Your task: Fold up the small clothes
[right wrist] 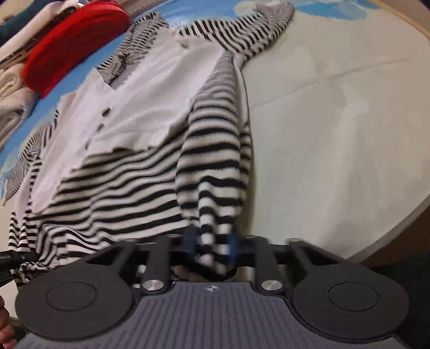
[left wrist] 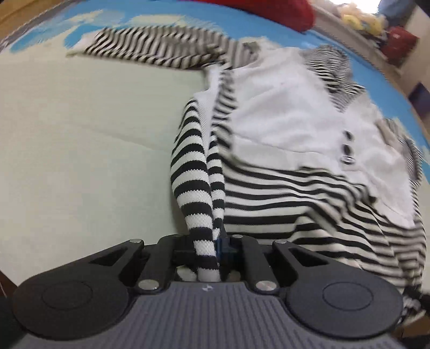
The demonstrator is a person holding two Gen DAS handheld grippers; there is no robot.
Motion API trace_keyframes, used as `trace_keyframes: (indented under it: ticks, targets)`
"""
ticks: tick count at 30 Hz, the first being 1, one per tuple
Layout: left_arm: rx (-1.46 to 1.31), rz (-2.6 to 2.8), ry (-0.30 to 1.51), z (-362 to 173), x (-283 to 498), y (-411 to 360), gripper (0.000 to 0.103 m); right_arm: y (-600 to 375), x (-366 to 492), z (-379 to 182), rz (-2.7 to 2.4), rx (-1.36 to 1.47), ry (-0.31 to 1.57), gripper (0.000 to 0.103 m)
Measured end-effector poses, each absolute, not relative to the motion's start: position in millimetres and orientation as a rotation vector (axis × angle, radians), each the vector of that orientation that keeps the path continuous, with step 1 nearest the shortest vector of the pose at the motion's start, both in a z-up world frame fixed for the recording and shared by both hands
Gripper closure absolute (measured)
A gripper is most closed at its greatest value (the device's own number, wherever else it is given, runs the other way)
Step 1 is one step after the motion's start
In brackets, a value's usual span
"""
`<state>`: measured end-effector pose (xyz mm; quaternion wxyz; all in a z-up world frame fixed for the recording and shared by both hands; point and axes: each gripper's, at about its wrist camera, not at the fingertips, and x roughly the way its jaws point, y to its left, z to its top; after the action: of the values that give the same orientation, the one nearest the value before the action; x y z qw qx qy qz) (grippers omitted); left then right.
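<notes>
A small black-and-white striped top with a white front panel [left wrist: 285, 115] and dark buttons lies on a pale mat. It shows in the right wrist view [right wrist: 139, 107] too. My left gripper [left wrist: 209, 249] is shut on a bunched striped edge of the top [left wrist: 199, 188], which runs up from the jaws. My right gripper [right wrist: 212, 247] is shut on another bunched striped edge [right wrist: 215, 171]. One striped sleeve [left wrist: 150, 48] stretches out at the far side; the other sleeve [right wrist: 258, 29] shows in the right wrist view.
The pale mat [left wrist: 80, 134] has a blue patterned border [left wrist: 188, 13]. A red folded cloth [right wrist: 72, 40] and a stack of pale clothes [right wrist: 10, 88] lie beyond the top. Toys and a red object [left wrist: 397, 37] stand at the far right.
</notes>
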<state>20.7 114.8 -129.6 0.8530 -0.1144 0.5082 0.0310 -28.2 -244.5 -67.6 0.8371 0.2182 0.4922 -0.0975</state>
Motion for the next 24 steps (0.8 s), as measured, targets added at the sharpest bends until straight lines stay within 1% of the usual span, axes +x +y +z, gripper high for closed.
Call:
trace_keyframes:
  ticks: [2, 5, 7, 10, 12, 15, 16, 17, 18, 19, 20, 21, 22, 23, 24]
  targets:
    - [-0.242, 0.016, 1.058, -119, 12, 105, 0.093, -260, -27, -48, -0.203, 0.484, 1.020, 0.093]
    - [-0.260, -0.100, 1.031, -100, -3, 89, 0.093, -287, -29, -10, -0.213, 0.426, 0.955, 0.093]
    - [-0.248, -0.167, 1.025, -91, -14, 78, 0.093, -302, -32, 2, -0.223, 0.399, 0.941, 0.094]
    - [-0.222, -0.176, 1.073, -89, -25, 74, 0.093, -310, -38, -5, -0.226, 0.345, 0.969, 0.094]
    - [-0.270, -0.146, 1.132, -96, -29, 82, 0.093, -306, -40, -21, -0.224, 0.312, 1.013, 0.094]
    - [-0.202, -0.110, 1.159, -102, -30, 82, 0.093, -291, -39, -44, -0.200, 0.265, 1.079, 0.094]
    - [-0.192, -0.109, 1.158, -103, -29, 82, 0.090, -285, -38, -46, -0.196, 0.213, 1.079, 0.094]
    - [-0.189, -0.107, 1.157, -103, -28, 81, 0.086, -281, -36, -45, -0.197, 0.170, 1.076, 0.094]
    - [-0.183, -0.094, 1.149, -101, -27, 81, 0.076, -280, -33, -46, -0.199, 0.151, 1.075, 0.092]
    - [-0.167, -0.071, 1.132, -99, -28, 80, 0.062, -279, -32, -46, -0.204, 0.144, 1.075, 0.091]
    - [-0.149, -0.051, 1.109, -95, -29, 79, 0.059, -277, -32, -45, -0.213, 0.146, 1.067, 0.082]
    - [-0.133, -0.039, 1.074, -88, -33, 77, 0.057, -277, -33, -42, -0.228, 0.148, 1.053, 0.067]
    - [-0.119, -0.035, 1.034, -82, -35, 77, 0.057, -277, -36, -37, -0.238, 0.152, 1.024, 0.059]
    - [-0.106, -0.037, 1.004, -78, -35, 76, 0.057, -275, -39, -36, -0.239, 0.153, 1.004, 0.050]
    - [-0.094, -0.042, 0.978, -73, -36, 75, 0.052, -274, -39, -34, -0.238, 0.151, 0.992, 0.048]
